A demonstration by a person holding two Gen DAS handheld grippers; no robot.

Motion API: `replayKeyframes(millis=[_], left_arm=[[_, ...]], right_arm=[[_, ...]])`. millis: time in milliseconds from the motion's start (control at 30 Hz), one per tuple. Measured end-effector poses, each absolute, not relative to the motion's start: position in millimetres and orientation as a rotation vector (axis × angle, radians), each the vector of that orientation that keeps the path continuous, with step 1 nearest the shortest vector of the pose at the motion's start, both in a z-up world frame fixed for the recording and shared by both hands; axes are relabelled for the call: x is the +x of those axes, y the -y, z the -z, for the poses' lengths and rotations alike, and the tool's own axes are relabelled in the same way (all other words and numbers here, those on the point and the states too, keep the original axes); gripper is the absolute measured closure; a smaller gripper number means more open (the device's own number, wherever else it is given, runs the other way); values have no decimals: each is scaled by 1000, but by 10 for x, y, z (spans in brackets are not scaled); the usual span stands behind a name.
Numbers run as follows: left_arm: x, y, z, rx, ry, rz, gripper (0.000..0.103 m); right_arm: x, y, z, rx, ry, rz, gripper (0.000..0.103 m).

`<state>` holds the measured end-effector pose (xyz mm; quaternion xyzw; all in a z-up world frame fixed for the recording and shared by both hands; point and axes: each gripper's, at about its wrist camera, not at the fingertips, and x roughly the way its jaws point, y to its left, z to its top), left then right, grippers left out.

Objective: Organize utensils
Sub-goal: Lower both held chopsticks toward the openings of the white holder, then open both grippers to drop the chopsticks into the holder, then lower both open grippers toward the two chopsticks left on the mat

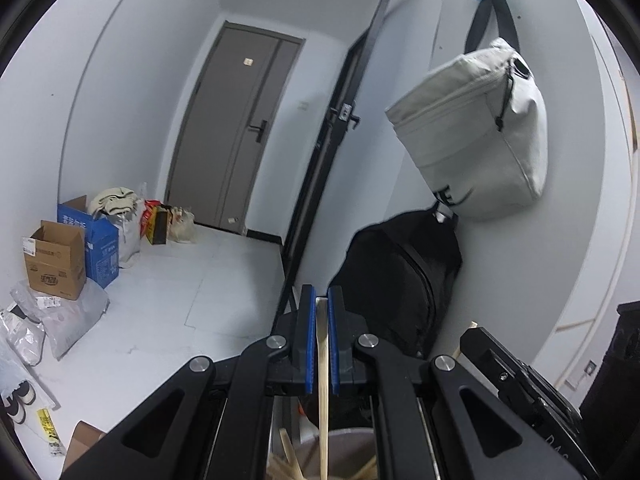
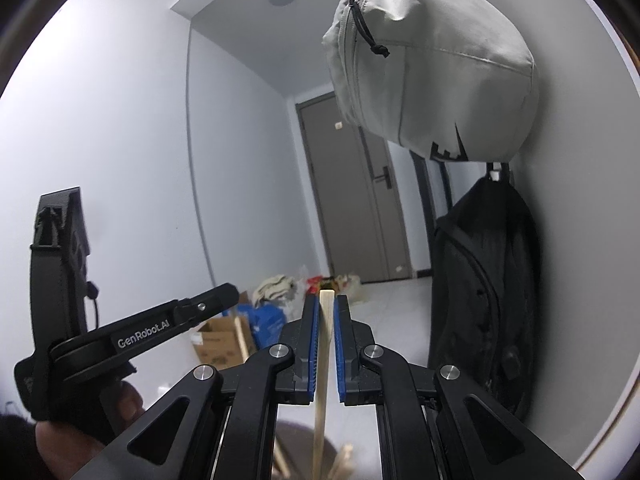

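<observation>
Left wrist view, far left: cardboard box (image 1: 56, 260) on the pale floor, a blue carton (image 1: 94, 240) behind it, grey mailer bags (image 1: 60, 320) heaped in front. Past them, a grey door (image 1: 240, 128) closes the end of the hallway. A black metal pole (image 1: 340, 120) leans up across the middle of the frame.

My left gripper (image 1: 321, 312) is clenched on one wooden chopstick (image 1: 322, 360), held upright between the blue pads (image 1: 309, 340); its top end shows just above the fingertips. The stick runs down toward a round container (image 1: 340, 444) at the bottom edge, where more wooden sticks (image 1: 290, 460) stand at slants. Whether my stick's lower end touches the container's bottom, I cannot tell.

Right of the gripper: black backpack (image 1: 400, 280) against the white wall, and above it a light grey pouch bag (image 1: 472, 132) hanging by a black strap. At lower right the body of my other tool cuts into the frame.

Right wrist view, left side: the left tool's black body and my hand (image 2: 80, 432) on its handle. In the distance, the same boxes and door, blurred.

My right gripper (image 2: 327, 312) is likewise closed on a second wooden chopstick (image 2: 323, 360), upright, slightly tilted, pinched between blue pads (image 2: 341, 344). Below it the container's rim (image 2: 296, 432) and a few stick ends (image 2: 344, 456) show, out of focus.
</observation>
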<state>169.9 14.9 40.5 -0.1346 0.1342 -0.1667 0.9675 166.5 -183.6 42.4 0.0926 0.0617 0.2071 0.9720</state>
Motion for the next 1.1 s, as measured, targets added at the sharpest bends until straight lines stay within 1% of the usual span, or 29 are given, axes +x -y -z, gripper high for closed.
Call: replayKeyframes(millis=[200,333,467,633,667,700,767,800,833,867,900,1033,1100], left_arm=[[1610,-109,-431,-240,-310,378,101],[1616,-50,-427,-211,-394,446,101],[1613,11,-394,-177,-470,507,101],[1611,-11,-277,-189,-551,525,101],[1607,-16,-270,-201,-570,530,101],[1595,-25,-282,-207,-585,524,101],[1534,-29,-340,-199,-587,518,89],[1516,-27,-362,-195,-593,520,68],[1481,-23,-396,-188,-603,517,41],[1429,-28,-429,-183,-596,516,36],[1375,-46,-451,-175,-580,518,36],[1186,-65,-475,-133,-593,477,36],[1090,-63,-458,-126,-596,446,33]], right_arm=[[1539,1811,-404,161,-175,-455,97],[1513,1810,-381,156,-223,-470,94],[1556,1802,-343,154,-295,-472,94],[1447,1866,-373,190,-328,-477,94],[1427,1893,-383,201,-335,-475,93],[1396,1906,-392,203,-337,-470,88],[1317,1960,-426,208,-337,-461,79],[1272,1987,-435,212,-335,-454,73],[1220,2023,-443,220,-337,-446,69],[1165,2072,-447,232,-338,-439,59],[1130,2099,-450,240,-339,-434,51],[928,2222,-421,269,-356,-415,39],[843,2247,-388,278,-366,-412,24]])
